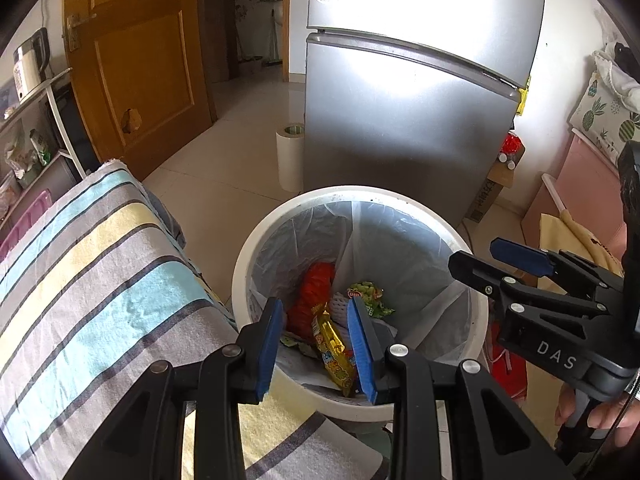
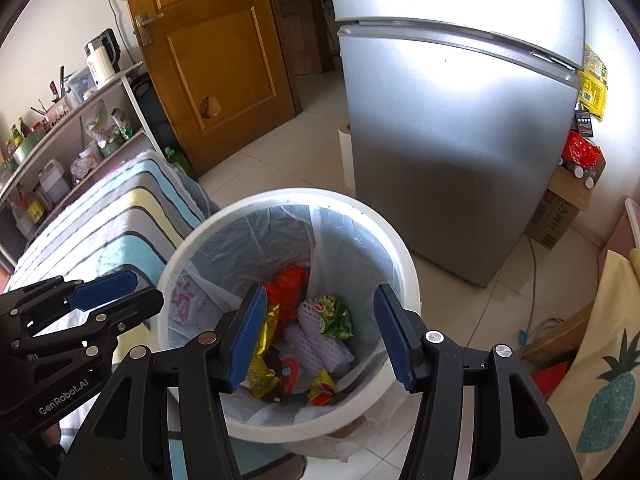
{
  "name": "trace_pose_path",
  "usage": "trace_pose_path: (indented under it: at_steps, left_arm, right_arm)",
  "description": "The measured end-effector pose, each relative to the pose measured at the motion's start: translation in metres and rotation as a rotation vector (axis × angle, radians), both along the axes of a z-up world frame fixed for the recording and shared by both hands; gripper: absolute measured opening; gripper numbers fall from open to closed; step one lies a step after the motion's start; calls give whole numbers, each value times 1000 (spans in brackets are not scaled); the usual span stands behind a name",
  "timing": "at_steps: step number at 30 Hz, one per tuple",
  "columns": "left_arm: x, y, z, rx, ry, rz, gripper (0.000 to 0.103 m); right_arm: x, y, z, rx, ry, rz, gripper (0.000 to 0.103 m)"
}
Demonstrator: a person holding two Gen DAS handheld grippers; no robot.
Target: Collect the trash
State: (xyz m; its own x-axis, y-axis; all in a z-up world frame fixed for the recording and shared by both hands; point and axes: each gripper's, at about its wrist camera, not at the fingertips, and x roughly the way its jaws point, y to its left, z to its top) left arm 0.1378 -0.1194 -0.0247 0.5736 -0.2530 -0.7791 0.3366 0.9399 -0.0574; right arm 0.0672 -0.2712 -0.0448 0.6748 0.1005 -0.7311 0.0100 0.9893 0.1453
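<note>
A white bin [image 1: 360, 196] [image 2: 280, 196] with a clear liner stands on the floor and holds several pieces of trash: a red wrapper [image 1: 316, 280] [image 2: 288, 280], a green snack packet [image 1: 368, 296] [image 2: 334, 312], a white foam net [image 2: 316, 336] and a yellow wrapper [image 1: 332, 356] [image 2: 264, 356]. My left gripper [image 1: 316, 344] [image 2: 120, 298] hovers over the bin's near-left rim, jaws apart; the yellow wrapper lies below them in the bin. Above the bin's near side my right gripper [image 2: 320, 336] [image 1: 500, 264] stands wide open with nothing in it.
A silver fridge [image 1: 400, 120] [image 2: 460, 140] stands just behind the bin, a white paper roll [image 1: 290, 156] beside it. A striped cloth [image 1: 92, 264] [image 2: 120, 216] lies left of the bin. A wooden door [image 1: 140, 60] and shelves [image 2: 60, 148] are at the back left, a cardboard box [image 2: 560, 212] at the right.
</note>
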Motion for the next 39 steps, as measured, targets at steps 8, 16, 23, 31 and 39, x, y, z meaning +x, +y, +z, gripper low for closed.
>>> trace_pose_path:
  at_steps: [8,16,23,31,39]
  left_arm:
    - [-38,15,24,7,-99,40,34]
    - [-78,25,41,24,-174,65,34]
    - [-114,38,50,5,-228,103,34]
    - [-154,50,58,-5,-284,130,34]
    - [-174,54,59,-27,-299,128,35]
  right_arm:
    - [-39,2,23,15,-86,-25,57]
    - [-80,14,42,2,-153,-30,57]
    - [-117,27,51,-26,-204,-23,57]
    - [-150,40,53,-19,-240,-22,57]
    - [-165,45,53,-22,-258,-29,57]
